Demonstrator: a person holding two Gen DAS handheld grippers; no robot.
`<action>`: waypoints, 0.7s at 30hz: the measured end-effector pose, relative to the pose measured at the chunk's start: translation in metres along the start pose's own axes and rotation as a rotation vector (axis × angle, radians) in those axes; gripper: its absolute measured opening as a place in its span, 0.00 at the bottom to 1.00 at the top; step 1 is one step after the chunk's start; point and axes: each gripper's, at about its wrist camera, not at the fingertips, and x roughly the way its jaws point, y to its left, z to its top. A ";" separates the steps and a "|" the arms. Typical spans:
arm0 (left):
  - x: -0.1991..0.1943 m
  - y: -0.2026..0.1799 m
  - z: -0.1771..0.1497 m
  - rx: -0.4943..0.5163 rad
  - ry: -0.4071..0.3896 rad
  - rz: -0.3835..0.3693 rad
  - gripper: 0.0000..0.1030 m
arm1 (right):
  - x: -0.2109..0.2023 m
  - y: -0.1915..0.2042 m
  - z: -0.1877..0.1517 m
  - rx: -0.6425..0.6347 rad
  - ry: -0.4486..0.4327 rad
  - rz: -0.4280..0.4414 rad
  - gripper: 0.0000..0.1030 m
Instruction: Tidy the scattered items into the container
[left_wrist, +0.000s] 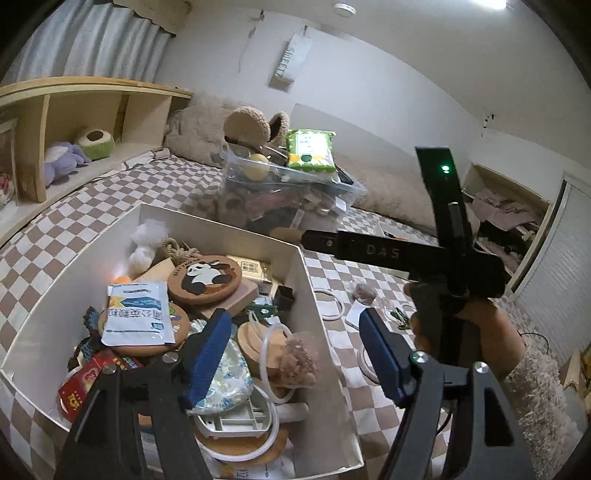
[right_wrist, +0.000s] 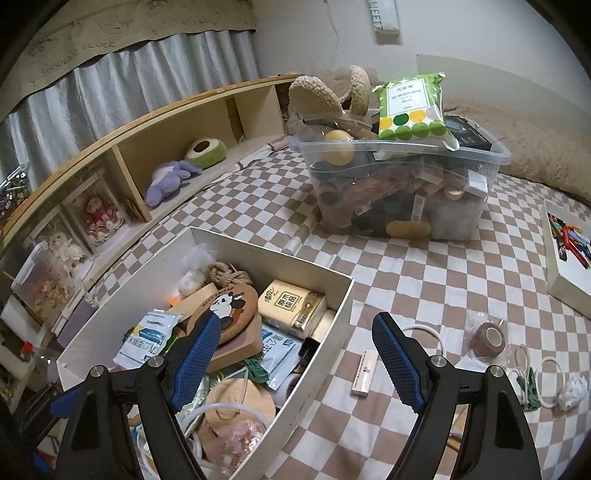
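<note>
A white cardboard box (left_wrist: 321, 306) (right_wrist: 334, 314) sits on the checkered bed. It holds a panda coaster (left_wrist: 205, 275) (right_wrist: 229, 306), a tissue pack (right_wrist: 291, 302), a white sachet (left_wrist: 136, 317), rings and wooden discs. My left gripper (left_wrist: 295, 358) hangs open over the box's right part. A pink crumpled bag (left_wrist: 299, 360) lies below the jaws, untouched. My right gripper (right_wrist: 297, 363) stands open above the box's right wall with nothing in it. On the sheet to the right lie a brown tape roll (right_wrist: 489, 338), a slim white stick box (right_wrist: 365, 373), a white ring (right_wrist: 424, 332), a green clip (right_wrist: 530, 389) and a paper wad (right_wrist: 574, 391).
A clear plastic bin (right_wrist: 402, 192), piled full with a green packet (right_wrist: 412, 107) on top, stands behind the box. A wooden shelf (right_wrist: 136, 177) with plush toys runs along the left. A flat white box (right_wrist: 565, 280) lies at the right. A hand (left_wrist: 469, 325) grips the other tool's black frame (left_wrist: 454, 254).
</note>
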 end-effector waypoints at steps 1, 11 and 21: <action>0.001 0.002 0.000 -0.006 0.002 0.007 0.70 | -0.001 0.001 0.000 0.000 -0.002 0.002 0.82; 0.002 0.005 0.001 -0.007 0.004 0.023 0.70 | -0.005 0.009 -0.003 -0.015 -0.003 0.014 0.82; 0.001 0.004 0.000 0.004 -0.001 0.029 0.70 | -0.012 0.009 -0.007 -0.018 -0.006 0.007 0.82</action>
